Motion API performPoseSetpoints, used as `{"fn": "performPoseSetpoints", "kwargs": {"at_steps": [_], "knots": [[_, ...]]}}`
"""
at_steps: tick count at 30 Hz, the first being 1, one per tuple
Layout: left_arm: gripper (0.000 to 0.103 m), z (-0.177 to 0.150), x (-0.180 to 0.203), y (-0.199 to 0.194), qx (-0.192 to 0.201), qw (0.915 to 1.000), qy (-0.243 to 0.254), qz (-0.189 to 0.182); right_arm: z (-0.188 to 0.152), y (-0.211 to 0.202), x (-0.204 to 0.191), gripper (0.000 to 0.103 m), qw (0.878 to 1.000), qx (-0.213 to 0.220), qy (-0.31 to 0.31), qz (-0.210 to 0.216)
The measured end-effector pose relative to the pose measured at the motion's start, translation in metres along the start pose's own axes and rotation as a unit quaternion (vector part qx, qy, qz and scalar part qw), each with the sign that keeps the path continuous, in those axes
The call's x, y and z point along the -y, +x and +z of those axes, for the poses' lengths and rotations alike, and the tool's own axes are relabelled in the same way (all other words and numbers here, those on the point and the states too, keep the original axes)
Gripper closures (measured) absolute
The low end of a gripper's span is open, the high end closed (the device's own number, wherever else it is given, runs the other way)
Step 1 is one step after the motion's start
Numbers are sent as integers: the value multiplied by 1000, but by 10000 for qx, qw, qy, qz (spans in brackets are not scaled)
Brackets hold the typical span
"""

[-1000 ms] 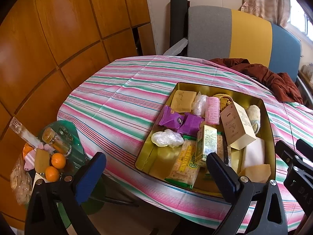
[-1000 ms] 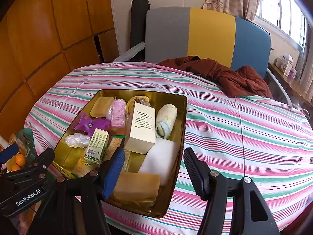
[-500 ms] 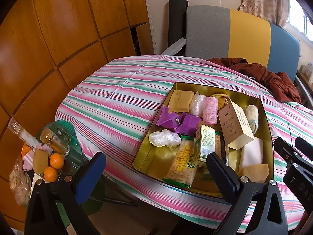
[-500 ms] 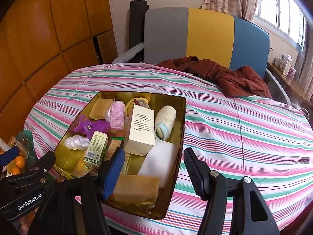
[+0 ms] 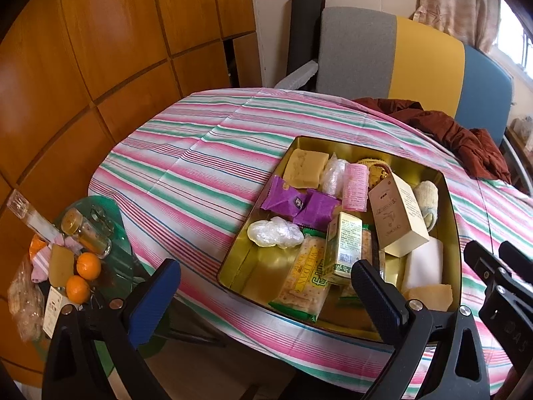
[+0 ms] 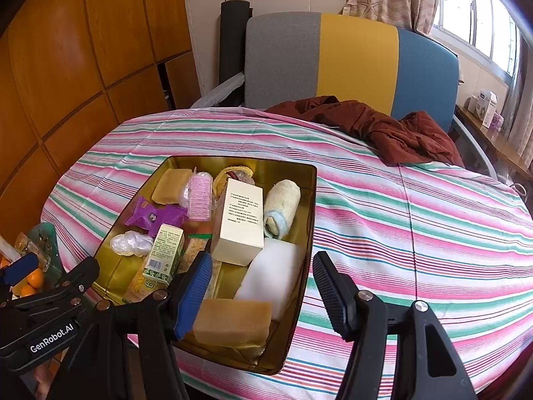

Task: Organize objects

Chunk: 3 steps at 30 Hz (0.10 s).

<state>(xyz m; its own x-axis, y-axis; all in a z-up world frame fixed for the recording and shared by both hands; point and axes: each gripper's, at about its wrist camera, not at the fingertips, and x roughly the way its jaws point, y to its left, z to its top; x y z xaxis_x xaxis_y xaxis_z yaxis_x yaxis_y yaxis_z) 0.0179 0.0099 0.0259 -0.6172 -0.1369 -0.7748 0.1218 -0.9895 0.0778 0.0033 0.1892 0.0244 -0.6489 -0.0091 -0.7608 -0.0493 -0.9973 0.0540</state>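
A gold tin tray [image 5: 453, 233] [image 6: 309, 233] full of small goods lies on the striped tablecloth. In it are a cream carton [image 6: 241, 220], a small green box [image 6: 165, 253], purple packets [image 5: 299, 203], a pink roller [image 6: 199, 196], a rolled towel [image 6: 281, 206], a white sponge [image 6: 273, 273], crackers [image 5: 306, 276] and a tan soap bar [image 6: 233, 321]. My left gripper [image 5: 266, 296] hovers open before the tray's near left corner. My right gripper [image 6: 263, 291] hangs open over the tray's near right end, above the soap bar. Neither holds anything.
A brown garment [image 6: 383, 130] is heaped at the table's far right, in front of a grey, yellow and blue chair [image 6: 349, 63]. Low on the left, a green glass side table [image 5: 116, 253] carries oranges [image 5: 88, 265] and a jar. Wooden panels line the left wall.
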Motion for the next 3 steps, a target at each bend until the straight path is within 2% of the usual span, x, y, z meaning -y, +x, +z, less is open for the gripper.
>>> {"fn": "performPoseSetpoints", "kwargs": {"at_steps": [3], "knots": [[0,-1,3,-2,121,9997,80,207,0,0,0,39,10000,-6,-4,-1]]}}
